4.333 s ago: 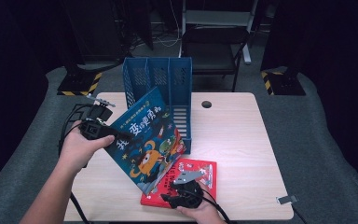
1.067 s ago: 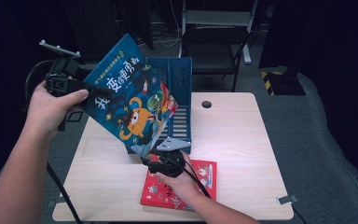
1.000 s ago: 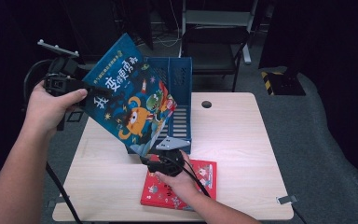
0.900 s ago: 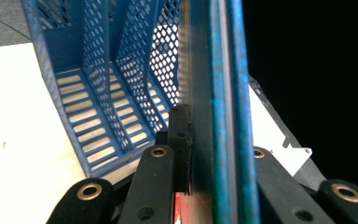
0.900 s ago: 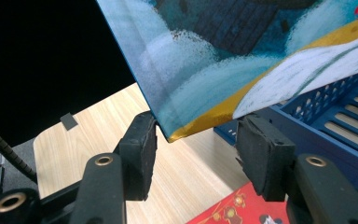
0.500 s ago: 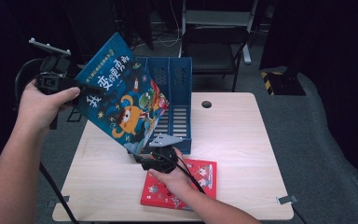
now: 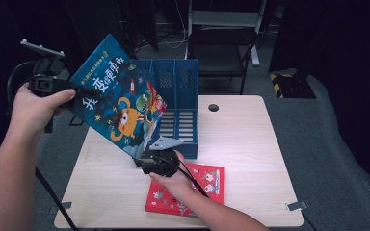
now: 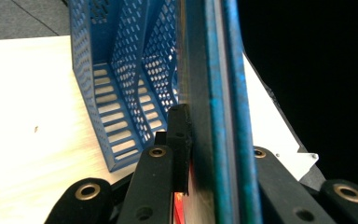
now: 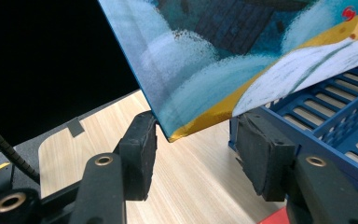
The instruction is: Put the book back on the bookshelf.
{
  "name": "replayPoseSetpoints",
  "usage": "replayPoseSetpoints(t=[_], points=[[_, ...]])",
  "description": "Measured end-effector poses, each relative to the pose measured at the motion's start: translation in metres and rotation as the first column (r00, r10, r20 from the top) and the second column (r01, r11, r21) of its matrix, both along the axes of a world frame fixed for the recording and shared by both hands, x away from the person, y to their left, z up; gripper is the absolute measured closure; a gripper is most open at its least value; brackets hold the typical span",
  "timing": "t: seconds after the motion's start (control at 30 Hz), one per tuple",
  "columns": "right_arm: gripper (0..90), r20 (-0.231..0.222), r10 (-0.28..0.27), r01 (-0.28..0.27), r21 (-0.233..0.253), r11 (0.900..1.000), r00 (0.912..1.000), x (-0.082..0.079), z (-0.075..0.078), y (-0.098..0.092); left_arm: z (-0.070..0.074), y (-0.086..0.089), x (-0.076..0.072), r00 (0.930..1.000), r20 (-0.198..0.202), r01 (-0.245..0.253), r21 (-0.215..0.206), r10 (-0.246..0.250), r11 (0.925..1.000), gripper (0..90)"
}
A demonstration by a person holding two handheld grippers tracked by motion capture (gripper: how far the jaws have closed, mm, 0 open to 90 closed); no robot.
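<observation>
A blue picture book [image 7: 118,106] hangs tilted in the air in front of the blue file rack [image 7: 185,91]. My left gripper [image 7: 83,91] is shut on the book's upper left edge; in the left gripper view the book [image 8: 214,93] shows edge-on, clamped between the jaws of the left gripper [image 8: 209,154]. My right gripper [image 7: 142,161] sits just under the book's lowest corner. In the right gripper view that corner [image 9: 177,126] hangs between the pads of the open right gripper [image 9: 193,149], touching neither. A red book [image 7: 195,190] lies flat on the table under my right wrist.
The wooden table [image 7: 250,139] has a round cable hole [image 7: 213,107] right of the rack. The rack's slotted compartments [image 8: 116,93] stand open towards me. A chair [image 7: 221,48] stands behind the table, and grey floor lies around it.
My left gripper has carried the blue book up and to the left, off the table. My right gripper has left the red book and moved up-left under the book's lower corner.
</observation>
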State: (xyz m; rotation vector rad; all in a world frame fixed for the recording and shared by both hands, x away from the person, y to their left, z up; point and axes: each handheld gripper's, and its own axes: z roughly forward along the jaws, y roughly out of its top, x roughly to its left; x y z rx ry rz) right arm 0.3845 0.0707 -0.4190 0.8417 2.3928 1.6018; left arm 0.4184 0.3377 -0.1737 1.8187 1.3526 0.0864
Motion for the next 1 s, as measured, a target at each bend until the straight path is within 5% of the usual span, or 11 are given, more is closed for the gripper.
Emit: replayPoseSetpoints(t=[1.0], points=[[48.4, -0.001, 0.015, -0.015, 0.022, 1.000, 0.9999, 0.012, 0.007, 0.022, -0.005, 0.043, -0.003, 0.9944, -0.016, -0.105, -0.041, 0.104, 0.9937, 80.2]])
